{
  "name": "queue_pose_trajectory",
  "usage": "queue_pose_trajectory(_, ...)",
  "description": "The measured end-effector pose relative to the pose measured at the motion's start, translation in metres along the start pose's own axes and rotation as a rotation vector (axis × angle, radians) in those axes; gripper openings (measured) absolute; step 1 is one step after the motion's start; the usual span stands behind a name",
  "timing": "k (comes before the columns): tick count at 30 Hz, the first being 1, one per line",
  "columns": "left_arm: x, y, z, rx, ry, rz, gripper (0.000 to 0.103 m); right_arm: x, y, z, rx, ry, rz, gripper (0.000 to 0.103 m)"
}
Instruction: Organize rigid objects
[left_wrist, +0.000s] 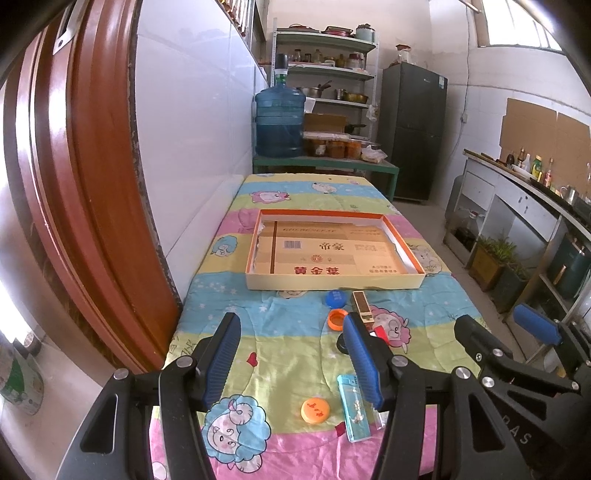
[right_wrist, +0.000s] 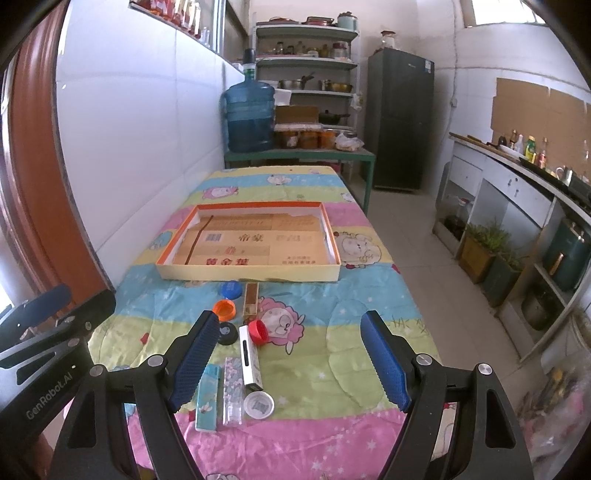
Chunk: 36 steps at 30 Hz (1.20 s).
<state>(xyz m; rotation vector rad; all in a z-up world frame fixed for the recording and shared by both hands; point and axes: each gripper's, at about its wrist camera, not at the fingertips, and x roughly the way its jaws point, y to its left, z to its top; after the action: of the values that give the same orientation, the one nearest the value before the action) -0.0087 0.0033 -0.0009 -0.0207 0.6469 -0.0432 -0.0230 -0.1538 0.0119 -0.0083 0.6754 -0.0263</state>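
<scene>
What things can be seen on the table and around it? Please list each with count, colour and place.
Shallow box: 1, orange rim, middle of table, cardboard lining inside.
Bottle caps: blue, orange ring, black, red, flat orange, silver-white; all on the cloth in front of the box.
Lighters: teal, clear patterned, white, brown-gold; among the caps.
Tablecloth: 1, striped cartoon print.
Water jug: 1, blue, green bench behind table.
Fridge: 1, dark, back wall.
Shelf unit: 1, pale, holds jars and pots.
Left gripper: black, blue pads, jaws open, empty.
Right gripper: same, jaws open, empty.
</scene>
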Motion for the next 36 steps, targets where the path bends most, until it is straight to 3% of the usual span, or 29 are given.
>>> queue_pose_trajectory(17,0.022,0.01,0.002,-0.02,0.028,0.021,0.058,0.027,-0.011,-0.009,0.04,0.052,0.042,0.08)
queue_pose_trajectory(36,0.045,0.012,-0.002,-0.024,0.056,0.024,0.058,0.045,-0.004,-0.012,-0.008,0.059,0.069,0.08)
